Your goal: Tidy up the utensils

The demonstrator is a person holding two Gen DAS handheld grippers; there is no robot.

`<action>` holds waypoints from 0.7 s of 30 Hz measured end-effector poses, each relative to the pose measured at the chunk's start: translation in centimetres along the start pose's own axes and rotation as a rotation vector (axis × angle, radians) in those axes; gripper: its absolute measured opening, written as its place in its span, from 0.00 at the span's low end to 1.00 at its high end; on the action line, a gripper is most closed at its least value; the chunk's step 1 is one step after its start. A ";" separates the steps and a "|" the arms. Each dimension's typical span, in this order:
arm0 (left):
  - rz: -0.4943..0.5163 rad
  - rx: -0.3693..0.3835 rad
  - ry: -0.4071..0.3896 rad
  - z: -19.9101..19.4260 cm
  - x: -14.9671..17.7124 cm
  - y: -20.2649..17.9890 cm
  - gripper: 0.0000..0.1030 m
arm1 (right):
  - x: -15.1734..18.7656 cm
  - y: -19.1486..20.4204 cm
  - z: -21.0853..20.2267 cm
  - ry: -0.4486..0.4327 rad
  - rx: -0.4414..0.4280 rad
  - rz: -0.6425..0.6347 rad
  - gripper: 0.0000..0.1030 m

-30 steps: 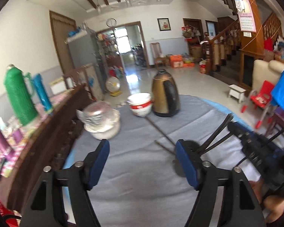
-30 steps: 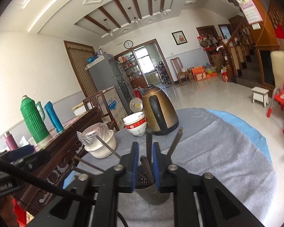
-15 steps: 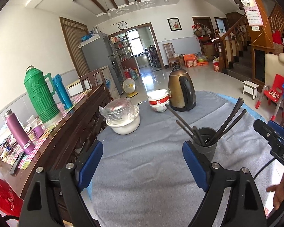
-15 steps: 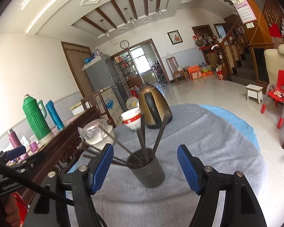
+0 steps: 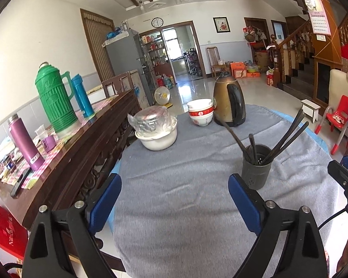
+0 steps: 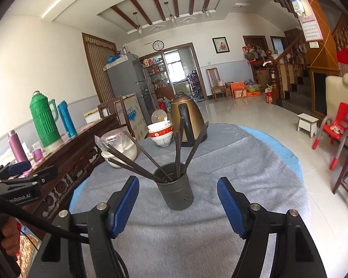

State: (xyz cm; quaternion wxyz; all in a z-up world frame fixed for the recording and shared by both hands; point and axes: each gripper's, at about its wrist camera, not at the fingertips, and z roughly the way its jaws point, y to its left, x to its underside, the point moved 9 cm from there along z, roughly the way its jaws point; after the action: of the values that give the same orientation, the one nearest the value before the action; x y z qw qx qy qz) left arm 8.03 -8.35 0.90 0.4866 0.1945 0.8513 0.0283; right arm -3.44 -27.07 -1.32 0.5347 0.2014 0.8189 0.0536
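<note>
I have let go: my right tool (image 6: 177, 205) gapes empty just short of the holder (image 6: 175, 187) of chopsticks (image 6: 178, 148) on the worktop (image 6: 255, 162), my left tool (image 5: 174, 202) opening wider, also empty. Task looks finished; next I just withdraw.

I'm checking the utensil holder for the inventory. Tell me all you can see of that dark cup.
The dark grey utensil holder is a round cup, matte, with small holes low on its wall. It stands upright on the grey cloth, apart from both open grippers. Dark chopsticks lean out of it, fanned.
</note>
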 end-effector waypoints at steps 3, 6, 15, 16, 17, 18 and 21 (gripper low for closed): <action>-0.003 -0.012 0.011 0.0 0.7 0.4 0.91 | 0.2 0.2 -0.4 0.007 0.007 0.001 0.72; -0.009 -0.020 0.024 0.1 1.3 0.8 0.91 | 0.2 0.2 -0.4 0.025 0.022 0.010 0.72; -0.009 -0.048 0.040 -0.5 2.6 1.6 0.91 | 1.0 0.9 -1.1 0.097 0.013 0.042 0.72; -0.008 -0.047 0.041 -0.6 2.7 1.6 0.91 | 1.3 1.1 -1.1 0.101 0.015 0.035 0.72; -0.009 -0.044 0.041 -0.7 2.8 1.7 0.91 | 1.4 1.2 -1.3 0.106 0.017 0.029 0.72; -0.010 -0.043 0.042 -0.8 2.9 1.7 0.91 | 1.5 1.4 -1.4 0.109 0.017 0.026 0.72; -0.009 -0.042 0.047 -0.9 3.3 1.8 0.91 | 1.9 1.7 -1.7 0.116 0.019 0.017 0.72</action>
State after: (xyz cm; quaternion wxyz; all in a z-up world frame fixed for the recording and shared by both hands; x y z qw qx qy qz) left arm 6.35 -5.42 -0.94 0.4705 0.1796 0.8626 0.0487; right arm -5.15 -24.57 -1.69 0.4838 0.2098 0.8474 0.0619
